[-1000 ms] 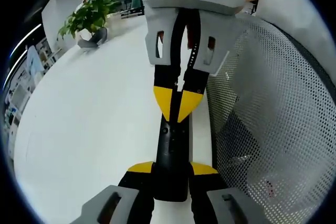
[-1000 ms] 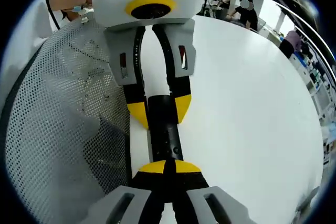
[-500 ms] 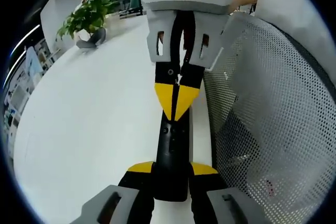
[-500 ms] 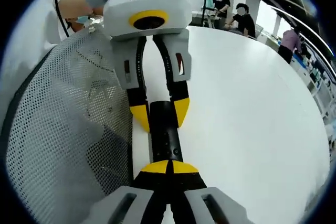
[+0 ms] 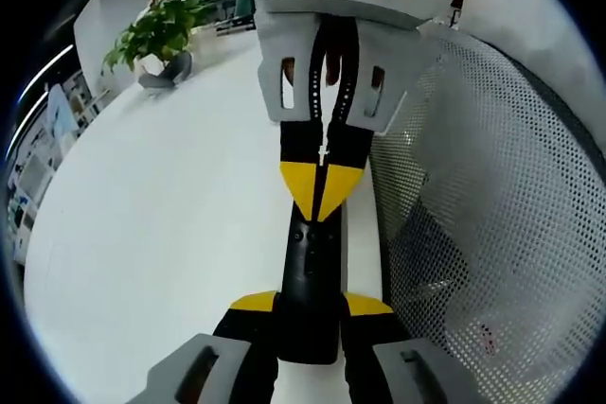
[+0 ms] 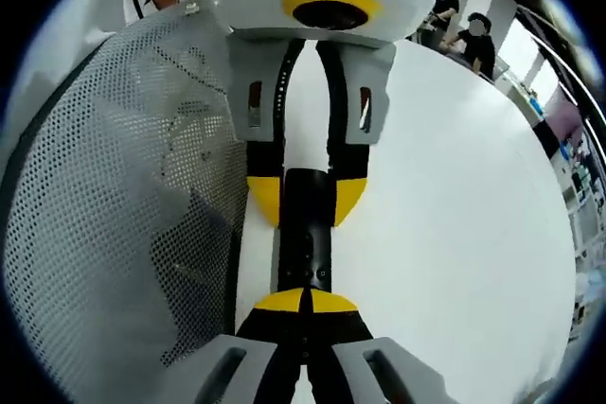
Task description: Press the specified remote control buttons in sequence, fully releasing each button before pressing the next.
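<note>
Holding the slim black plastic remote control (image 5: 308,276) steady above the white bench (image 5: 161,205), my left hand-held gripper (image 5: 308,307) clamps its near end. My right hand-held gripper (image 6: 305,302), jaws closed together, bears its joined yellow tips on the buttons, presumably mid-press.

An open-plan office or lab space. A large white table (image 5: 161,205) with a rounded edge spreads across the foreground. A potted green plant (image 5: 159,33) stands at its far end, near a white partition panel (image 5: 106,14). Shelving with papers or displays (image 5: 38,153) lines one wall. People (image 6: 471,33) stand in the background by the far side of the table. A grey mesh chair back (image 6: 104,196) sits right beside the table. Strip lights glow overhead.
</note>
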Action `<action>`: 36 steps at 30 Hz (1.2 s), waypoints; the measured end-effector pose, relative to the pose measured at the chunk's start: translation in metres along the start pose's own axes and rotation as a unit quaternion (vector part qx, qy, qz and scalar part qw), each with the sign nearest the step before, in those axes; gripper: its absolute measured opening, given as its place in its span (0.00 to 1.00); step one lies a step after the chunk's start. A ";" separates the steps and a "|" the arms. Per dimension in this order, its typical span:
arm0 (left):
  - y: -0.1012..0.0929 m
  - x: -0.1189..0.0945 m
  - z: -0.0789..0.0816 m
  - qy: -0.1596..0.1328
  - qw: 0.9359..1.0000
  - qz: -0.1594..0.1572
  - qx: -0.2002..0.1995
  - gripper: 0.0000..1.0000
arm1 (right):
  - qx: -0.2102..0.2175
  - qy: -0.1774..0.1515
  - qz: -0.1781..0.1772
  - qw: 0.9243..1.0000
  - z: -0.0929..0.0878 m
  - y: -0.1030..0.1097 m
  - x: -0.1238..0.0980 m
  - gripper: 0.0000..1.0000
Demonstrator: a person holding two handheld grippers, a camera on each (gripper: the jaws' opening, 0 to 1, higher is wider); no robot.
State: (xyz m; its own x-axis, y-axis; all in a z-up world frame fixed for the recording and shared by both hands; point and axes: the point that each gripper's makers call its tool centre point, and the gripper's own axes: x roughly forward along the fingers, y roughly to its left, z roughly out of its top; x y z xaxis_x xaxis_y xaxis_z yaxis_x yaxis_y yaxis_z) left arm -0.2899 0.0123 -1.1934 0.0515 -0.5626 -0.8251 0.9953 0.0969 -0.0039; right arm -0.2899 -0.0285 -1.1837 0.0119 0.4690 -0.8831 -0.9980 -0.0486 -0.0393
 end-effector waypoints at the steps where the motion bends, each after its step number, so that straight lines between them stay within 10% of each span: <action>1: 0.000 0.000 0.000 0.000 1.000 0.000 0.000 0.24 | 0.005 -0.002 0.000 1.000 0.000 0.000 0.000 0.00; 7: 0.000 0.000 -0.001 -0.002 1.000 0.000 -0.003 0.24 | 0.067 -0.025 0.021 0.997 -0.002 -0.001 -0.001 0.00; 21: -0.001 0.002 0.001 0.003 1.000 0.001 -0.002 0.24 | -0.001 0.021 -0.010 1.000 -0.011 0.003 0.002 0.00; 30: -0.001 0.002 0.001 -0.002 1.000 0.002 -0.005 0.24 | 0.091 -0.033 0.006 0.995 -0.009 0.002 -0.001 0.00; 36: -0.001 0.002 0.001 -0.003 1.000 0.005 -0.010 0.24 | 0.076 -0.020 0.005 0.997 -0.013 0.001 -0.003 0.00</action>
State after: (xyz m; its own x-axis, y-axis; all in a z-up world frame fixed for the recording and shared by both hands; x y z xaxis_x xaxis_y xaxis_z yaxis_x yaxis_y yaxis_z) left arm -0.2904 0.0105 -1.1951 0.0610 -0.5663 -0.8220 0.9930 0.1181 -0.0077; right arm -0.2904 -0.0414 -1.1877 0.0035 0.5039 -0.8637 -0.9959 0.0802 0.0428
